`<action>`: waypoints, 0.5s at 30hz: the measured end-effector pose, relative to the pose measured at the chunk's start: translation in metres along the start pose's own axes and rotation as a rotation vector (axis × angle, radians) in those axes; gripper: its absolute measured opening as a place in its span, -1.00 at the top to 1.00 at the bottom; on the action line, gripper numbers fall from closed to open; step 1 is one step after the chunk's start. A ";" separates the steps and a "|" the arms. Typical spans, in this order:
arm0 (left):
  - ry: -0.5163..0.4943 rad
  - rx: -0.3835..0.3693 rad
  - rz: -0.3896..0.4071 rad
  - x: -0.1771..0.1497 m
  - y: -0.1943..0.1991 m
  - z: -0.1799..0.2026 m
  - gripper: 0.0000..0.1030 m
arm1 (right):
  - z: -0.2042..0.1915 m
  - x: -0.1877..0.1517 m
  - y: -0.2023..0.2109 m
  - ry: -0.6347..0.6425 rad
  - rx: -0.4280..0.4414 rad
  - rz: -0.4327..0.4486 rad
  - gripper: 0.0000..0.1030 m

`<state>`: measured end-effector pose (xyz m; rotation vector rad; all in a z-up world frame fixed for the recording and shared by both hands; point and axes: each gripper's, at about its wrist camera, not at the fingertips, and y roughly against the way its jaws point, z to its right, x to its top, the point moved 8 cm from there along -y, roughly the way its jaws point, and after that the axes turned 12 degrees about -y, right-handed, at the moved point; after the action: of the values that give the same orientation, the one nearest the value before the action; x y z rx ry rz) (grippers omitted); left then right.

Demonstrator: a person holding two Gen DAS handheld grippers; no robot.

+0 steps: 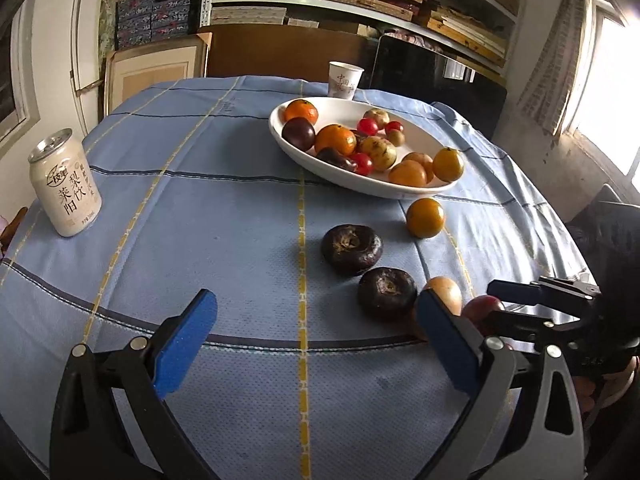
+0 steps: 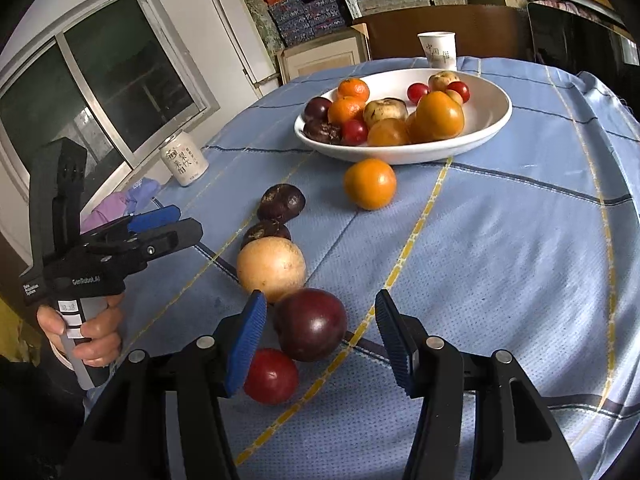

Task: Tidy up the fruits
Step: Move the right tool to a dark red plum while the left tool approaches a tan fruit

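- Our right tool point(image 2: 320, 344) gapes wide around a dark plum point(image 2: 310, 330), not gripping; our left tool point(image 1: 316, 340) hangs unclenched over bare worktop point(image 1: 240, 208).
- Beyond, loose fruits trail toward the white bowl point(image 2: 472, 148).

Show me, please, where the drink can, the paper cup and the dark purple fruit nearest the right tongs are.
drink can point(image 1: 66, 186), left wrist view, label front
paper cup point(image 2: 438, 51), right wrist view, side wall
dark purple fruit point(image 2: 311, 325), right wrist view, upper skin
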<state>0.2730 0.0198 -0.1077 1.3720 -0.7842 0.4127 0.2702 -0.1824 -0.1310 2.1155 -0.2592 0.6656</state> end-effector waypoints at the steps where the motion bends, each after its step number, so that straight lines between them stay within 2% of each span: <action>1: 0.001 -0.003 0.001 0.000 0.001 0.001 -0.91 | 0.000 0.000 -0.001 0.000 0.001 -0.004 -0.09; 6: -0.004 -0.009 0.009 0.001 0.003 0.004 -0.91 | 0.001 -0.002 -0.008 -0.018 0.019 -0.037 -0.07; 12: -0.010 -0.022 0.010 0.000 0.005 0.007 -0.91 | -0.001 -0.005 -0.012 -0.032 0.055 -0.067 0.22; 15: -0.025 -0.015 0.018 0.001 0.006 0.010 -0.91 | 0.002 -0.003 -0.011 -0.057 0.063 -0.062 0.23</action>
<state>0.2668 0.0112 -0.1031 1.3595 -0.8190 0.4033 0.2730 -0.1777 -0.1409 2.1958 -0.2057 0.5852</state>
